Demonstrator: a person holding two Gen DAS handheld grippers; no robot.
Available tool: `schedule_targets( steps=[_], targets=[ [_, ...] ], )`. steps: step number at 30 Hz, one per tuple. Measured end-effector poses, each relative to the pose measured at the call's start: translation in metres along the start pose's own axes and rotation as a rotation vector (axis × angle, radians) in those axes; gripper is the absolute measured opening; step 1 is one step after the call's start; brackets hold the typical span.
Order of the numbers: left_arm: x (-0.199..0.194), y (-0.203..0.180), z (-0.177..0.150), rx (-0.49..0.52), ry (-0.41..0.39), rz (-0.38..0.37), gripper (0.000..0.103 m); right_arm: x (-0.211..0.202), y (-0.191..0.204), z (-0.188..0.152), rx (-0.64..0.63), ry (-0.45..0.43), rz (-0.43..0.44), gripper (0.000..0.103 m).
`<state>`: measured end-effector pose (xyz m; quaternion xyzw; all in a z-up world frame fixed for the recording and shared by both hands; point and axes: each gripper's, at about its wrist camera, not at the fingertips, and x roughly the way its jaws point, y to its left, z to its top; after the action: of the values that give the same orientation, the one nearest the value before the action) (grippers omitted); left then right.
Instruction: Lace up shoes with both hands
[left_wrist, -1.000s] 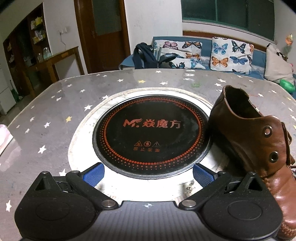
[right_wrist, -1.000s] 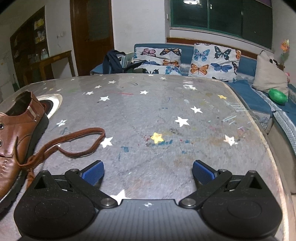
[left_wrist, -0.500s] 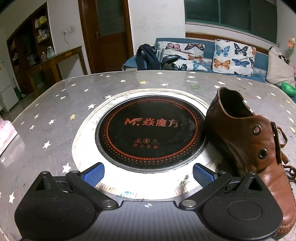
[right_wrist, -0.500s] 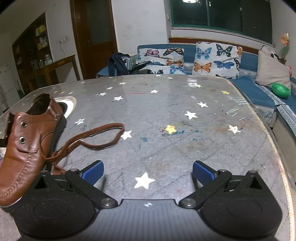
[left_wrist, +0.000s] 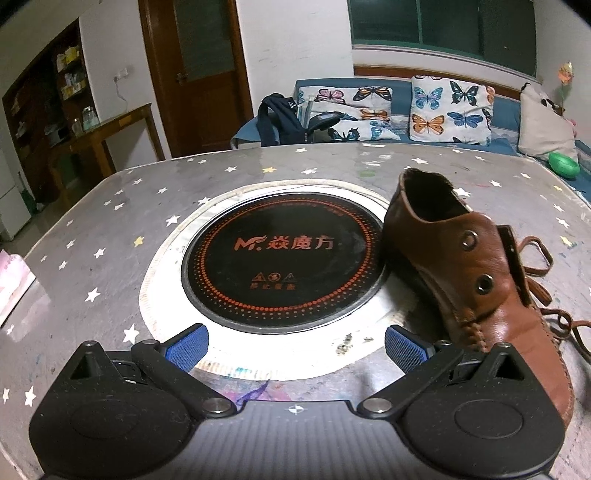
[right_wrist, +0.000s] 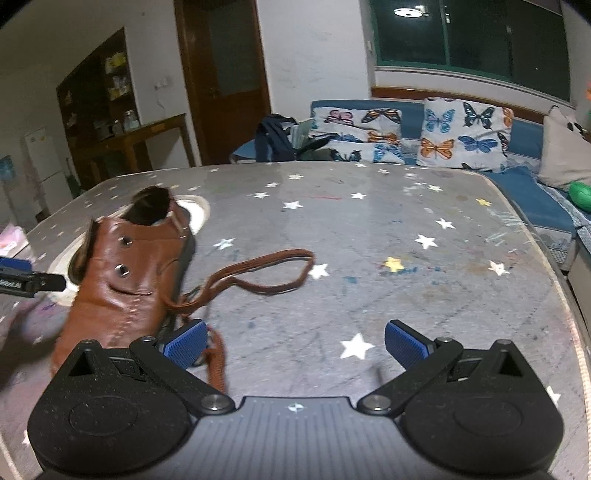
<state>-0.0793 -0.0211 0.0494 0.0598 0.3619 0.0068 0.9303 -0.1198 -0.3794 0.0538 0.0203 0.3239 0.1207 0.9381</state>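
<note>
A brown leather shoe (left_wrist: 476, 280) lies on the star-patterned table, toe toward me, right of the black round cooktop. Its eyelets (left_wrist: 470, 239) hold no lace. The brown lace (right_wrist: 266, 273) trails loose on the table to the shoe's right, looping outward. My left gripper (left_wrist: 295, 347) is open, hovering over the cooktop's white rim, its right finger close to the shoe's side. My right gripper (right_wrist: 295, 343) is open too, above the table, with its left finger (right_wrist: 184, 341) over the lace near the shoe (right_wrist: 125, 280) toe. A tip of the left gripper (right_wrist: 22, 280) shows at the left edge.
The round black induction cooktop (left_wrist: 284, 262) sits flush in the table's middle. A sofa with butterfly cushions (left_wrist: 447, 107) and a dark backpack (left_wrist: 277, 122) stand behind the table. The table's curved right edge (right_wrist: 554, 280) drops off toward the sofa.
Both grippers have pulled back and risen, so the shoe sits further into each view. The right view has swung left toward the shoe and lace. The shoe has not moved on the table.
</note>
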Motion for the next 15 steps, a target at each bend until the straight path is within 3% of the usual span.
schedule_targets(
  steps=[15],
  targets=[
    [-0.007, -0.008, -0.008, -0.003, 0.013, -0.043, 0.103, -0.014, 0.028, -0.006, -0.053, -0.008, 0.04, 0.103]
  ],
)
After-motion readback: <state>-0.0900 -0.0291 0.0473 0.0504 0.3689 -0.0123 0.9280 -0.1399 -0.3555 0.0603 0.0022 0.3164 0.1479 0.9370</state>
